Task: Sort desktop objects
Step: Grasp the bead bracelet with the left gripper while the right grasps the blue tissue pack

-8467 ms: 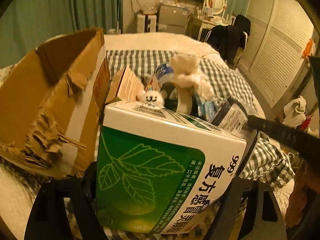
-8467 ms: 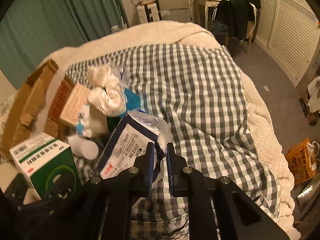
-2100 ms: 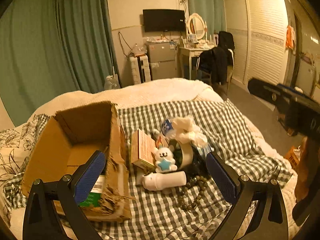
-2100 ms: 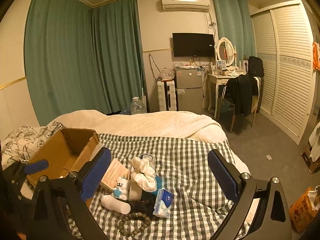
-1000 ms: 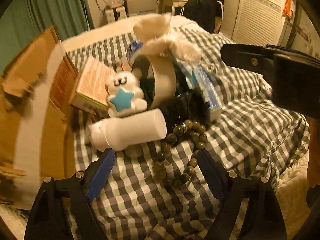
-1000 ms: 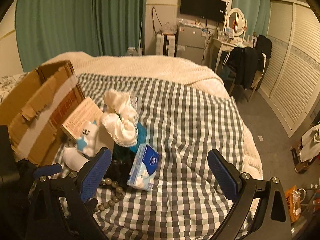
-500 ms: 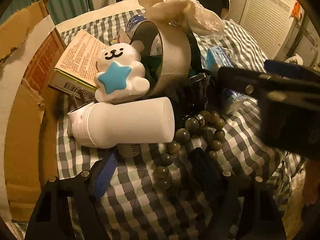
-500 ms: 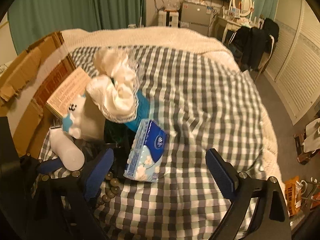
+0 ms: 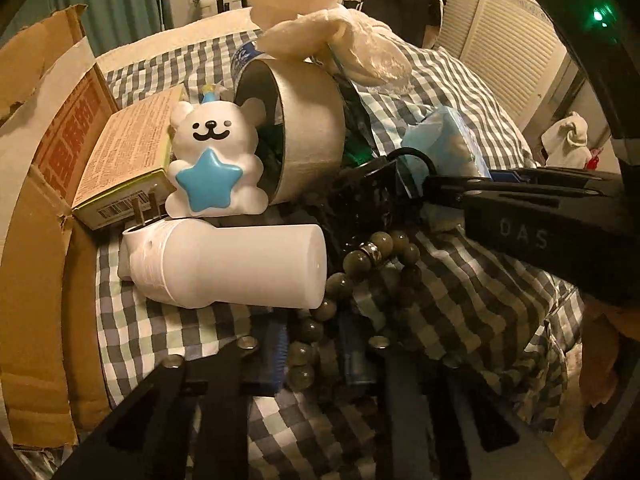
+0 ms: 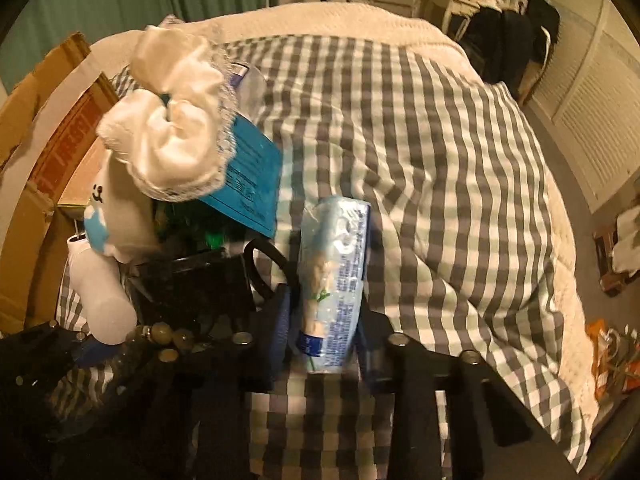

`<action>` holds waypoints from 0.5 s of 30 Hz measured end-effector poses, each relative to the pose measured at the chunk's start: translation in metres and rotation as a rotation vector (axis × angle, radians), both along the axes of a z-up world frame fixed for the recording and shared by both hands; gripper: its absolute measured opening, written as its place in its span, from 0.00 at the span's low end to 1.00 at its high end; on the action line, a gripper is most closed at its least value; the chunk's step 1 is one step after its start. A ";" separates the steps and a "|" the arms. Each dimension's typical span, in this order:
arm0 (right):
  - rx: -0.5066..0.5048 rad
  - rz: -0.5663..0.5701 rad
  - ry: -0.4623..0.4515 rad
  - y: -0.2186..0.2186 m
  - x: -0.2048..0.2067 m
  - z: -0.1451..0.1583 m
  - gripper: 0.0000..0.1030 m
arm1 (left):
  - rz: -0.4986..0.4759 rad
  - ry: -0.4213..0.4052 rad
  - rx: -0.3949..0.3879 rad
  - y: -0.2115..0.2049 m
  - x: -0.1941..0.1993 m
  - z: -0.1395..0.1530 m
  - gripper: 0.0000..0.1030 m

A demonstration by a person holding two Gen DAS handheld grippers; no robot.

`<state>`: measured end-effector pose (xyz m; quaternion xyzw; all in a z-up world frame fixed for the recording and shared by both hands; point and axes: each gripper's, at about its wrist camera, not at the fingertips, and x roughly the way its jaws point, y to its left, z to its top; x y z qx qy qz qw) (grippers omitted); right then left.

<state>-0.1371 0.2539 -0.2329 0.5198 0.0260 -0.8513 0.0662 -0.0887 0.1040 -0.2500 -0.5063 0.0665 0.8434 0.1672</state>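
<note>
A pile of small objects lies on a checked cloth next to a torn cardboard box (image 9: 36,184). My left gripper (image 9: 316,356) has closed around the near end of a string of dark beads (image 9: 360,264), just below a white bottle (image 9: 228,264) that lies on its side. My right gripper (image 10: 324,336) has closed on a blue tissue pack (image 10: 332,276), which stands between its pads. A white bear with a blue star (image 9: 214,164), a tape roll (image 9: 308,140), a yellow carton (image 9: 124,156) and white fabric (image 10: 176,120) sit behind.
A black mug (image 10: 196,288) stands just left of the tissue pack. The right gripper's body (image 9: 540,228) crosses the right side of the left wrist view. The checked cloth (image 10: 420,152) stretches to the right; the bed edge drops to the floor beyond it.
Both grippers have come down to the pile and narrowed from wide open. The left one has closed around the beads, the right one on the tissue pack.
</note>
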 end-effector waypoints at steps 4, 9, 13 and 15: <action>-0.019 -0.013 0.017 0.005 0.003 0.009 0.20 | -0.007 0.011 0.005 -0.005 0.004 0.005 0.13; -0.076 -0.041 0.050 0.014 0.003 0.030 0.19 | -0.014 0.038 0.022 -0.008 0.007 0.014 0.11; -0.090 -0.036 0.128 0.017 0.007 0.053 0.19 | -0.021 0.094 0.028 -0.011 0.015 0.027 0.11; -0.104 -0.038 0.155 0.021 0.005 0.062 0.19 | -0.024 0.118 0.033 -0.014 0.017 0.033 0.11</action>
